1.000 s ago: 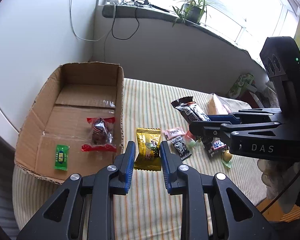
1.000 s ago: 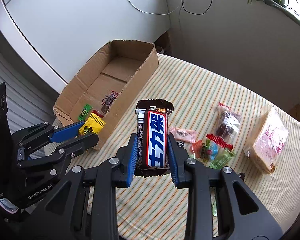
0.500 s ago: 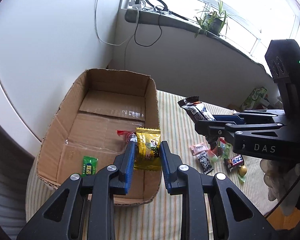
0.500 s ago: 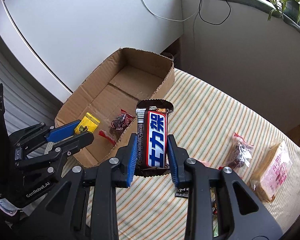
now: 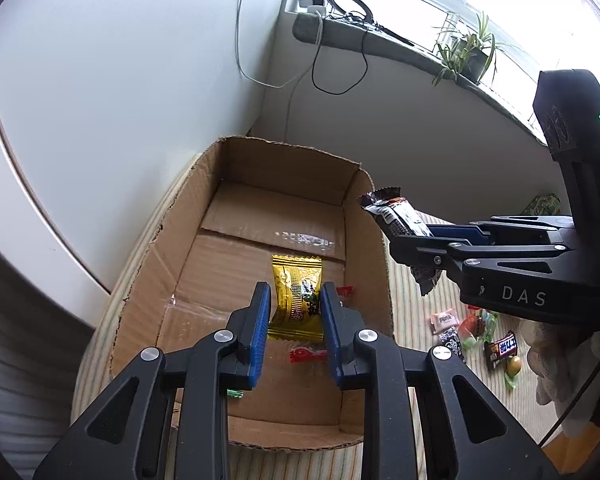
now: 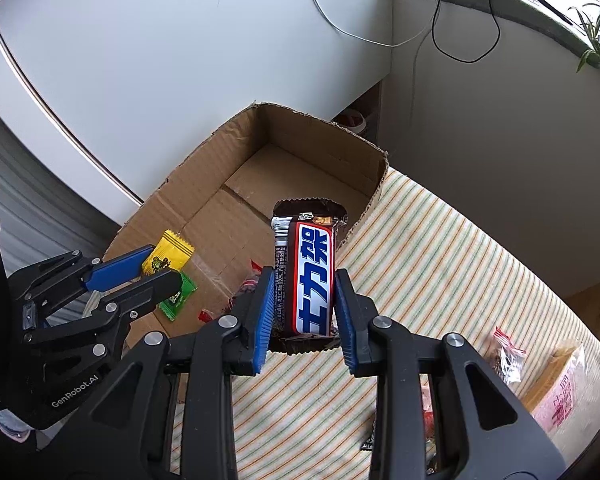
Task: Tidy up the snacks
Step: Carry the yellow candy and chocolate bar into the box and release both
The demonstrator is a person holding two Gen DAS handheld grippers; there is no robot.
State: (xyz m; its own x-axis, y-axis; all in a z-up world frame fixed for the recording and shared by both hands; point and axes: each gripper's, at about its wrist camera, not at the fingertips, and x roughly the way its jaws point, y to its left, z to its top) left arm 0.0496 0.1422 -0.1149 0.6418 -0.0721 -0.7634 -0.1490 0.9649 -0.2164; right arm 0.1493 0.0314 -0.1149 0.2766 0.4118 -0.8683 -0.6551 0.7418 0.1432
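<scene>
While the left gripper clamps a yellow sachet over the cardboard box, the right gripper pinches a chocolate bar at mid-frame. Delivery is under way; next, each probably needs lowering and opening inside the walls.

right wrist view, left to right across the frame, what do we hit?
Left tool shut on the yellow candy packet → green candy in the cardboard box → chocolate bar in the right tool → striped cloth → clear bag of dark snacks → pink-printed packet.
</scene>
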